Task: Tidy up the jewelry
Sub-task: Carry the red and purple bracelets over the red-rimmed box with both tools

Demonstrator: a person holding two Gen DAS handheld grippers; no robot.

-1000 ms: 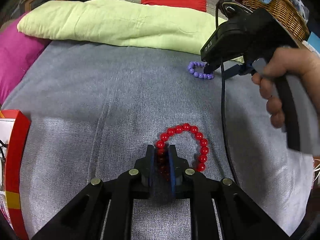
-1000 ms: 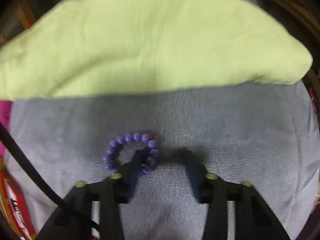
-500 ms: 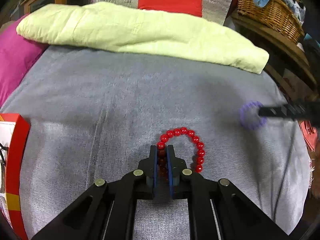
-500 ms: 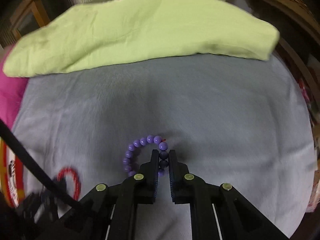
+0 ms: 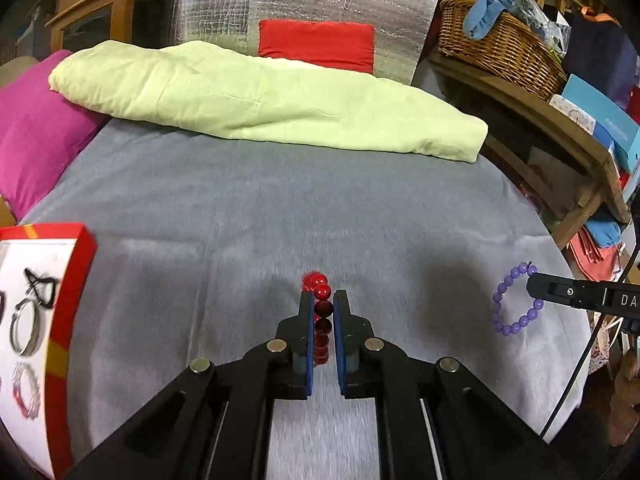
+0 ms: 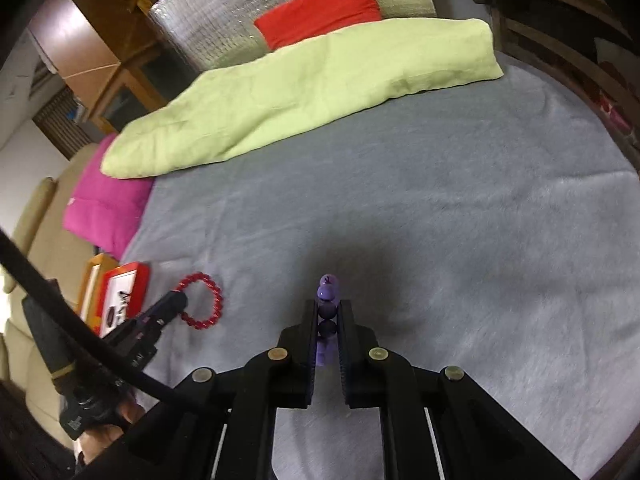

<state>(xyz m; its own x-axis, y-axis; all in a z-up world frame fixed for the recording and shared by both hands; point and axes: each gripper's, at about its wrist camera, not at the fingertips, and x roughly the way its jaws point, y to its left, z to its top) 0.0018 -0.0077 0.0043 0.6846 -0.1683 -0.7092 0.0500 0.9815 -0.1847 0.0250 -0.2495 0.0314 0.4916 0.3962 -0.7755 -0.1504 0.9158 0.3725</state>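
My left gripper (image 5: 322, 300) is shut on a red bead bracelet (image 5: 321, 308), lifted off the grey blanket (image 5: 280, 208) and hanging edge-on between the pads. The right wrist view shows that same red bracelet (image 6: 202, 300) as a ring dangling from the left gripper (image 6: 176, 300). My right gripper (image 6: 329, 308) is shut on a purple bead bracelet (image 6: 327, 294), also held edge-on above the blanket. In the left wrist view the purple bracelet (image 5: 514, 300) hangs as a ring from the right gripper (image 5: 534, 282) at the far right. A red-rimmed white jewelry box (image 5: 68, 280) sits at the left edge.
In the box lie a silver ring (image 5: 25, 326), a dark clip (image 5: 40, 284) and a pale beaded bracelet (image 5: 26, 396). A light green folded quilt (image 5: 260, 100) and a magenta pillow (image 5: 36, 136) lie behind. A wicker basket (image 5: 496, 48) stands on a wooden shelf at the right.
The right gripper closed on the purple bracelet, lifted it and carried it toward the near right. The left gripper raised the red bracelet off the blanket, so the bracelet now hangs edge-on.
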